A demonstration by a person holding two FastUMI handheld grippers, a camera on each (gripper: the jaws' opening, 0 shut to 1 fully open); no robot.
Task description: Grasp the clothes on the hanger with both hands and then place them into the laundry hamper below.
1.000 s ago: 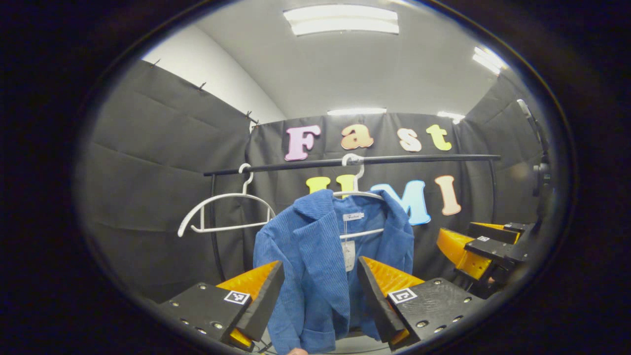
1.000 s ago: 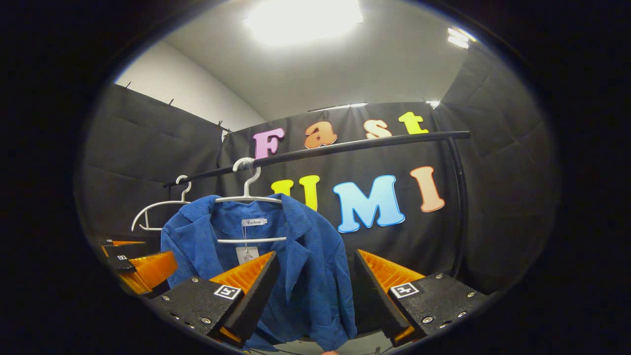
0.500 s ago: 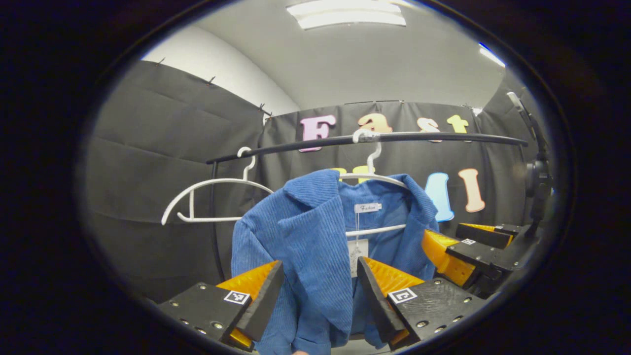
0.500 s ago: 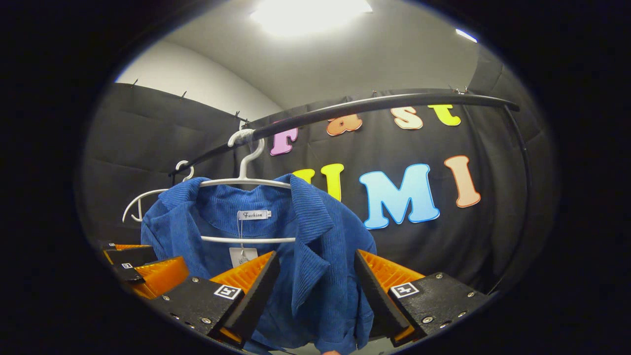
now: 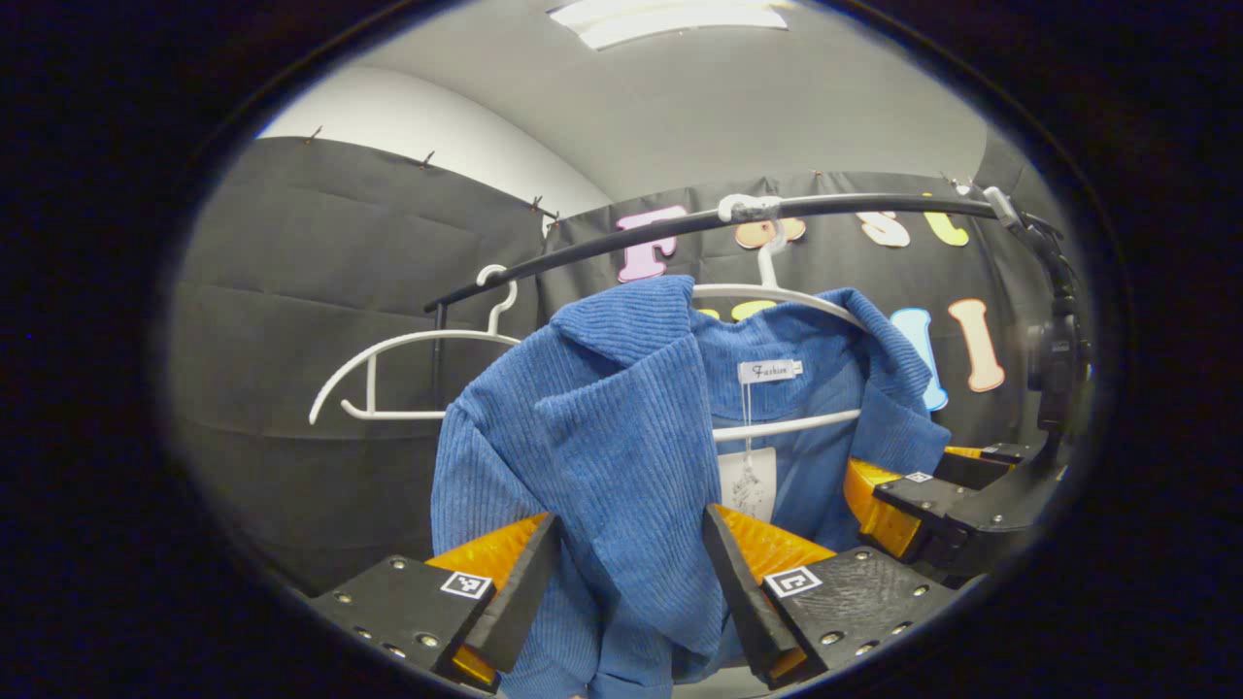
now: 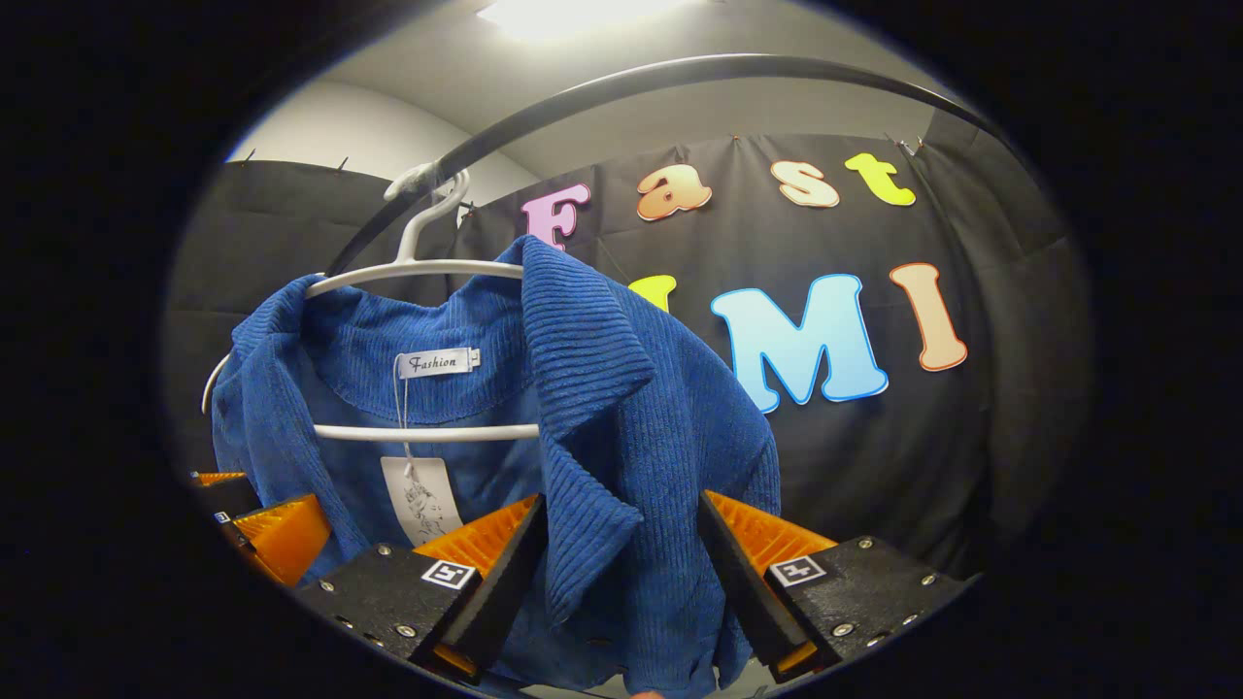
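Observation:
A blue corduroy jacket hangs on a white hanger hooked over a black rail. A paper tag dangles inside the collar. My left gripper is open, with the jacket's near front panel and lapel lying between its spread fingers. My right gripper is open too, and the other lapel hangs in its gap. In the left gripper view the right gripper sits at the jacket's far side. In the right gripper view the left gripper shows low at the left edge.
An empty white hanger hangs on the same rail to the left of the jacket. The rail's upright post stands behind it. A black device on a stand is at the right edge. Black cloth walls surround the rack.
Both grippers have moved closer to the jacket and somewhat up, so each lapel now lies between a pair of open fingers. The jacket stays on its hanger.

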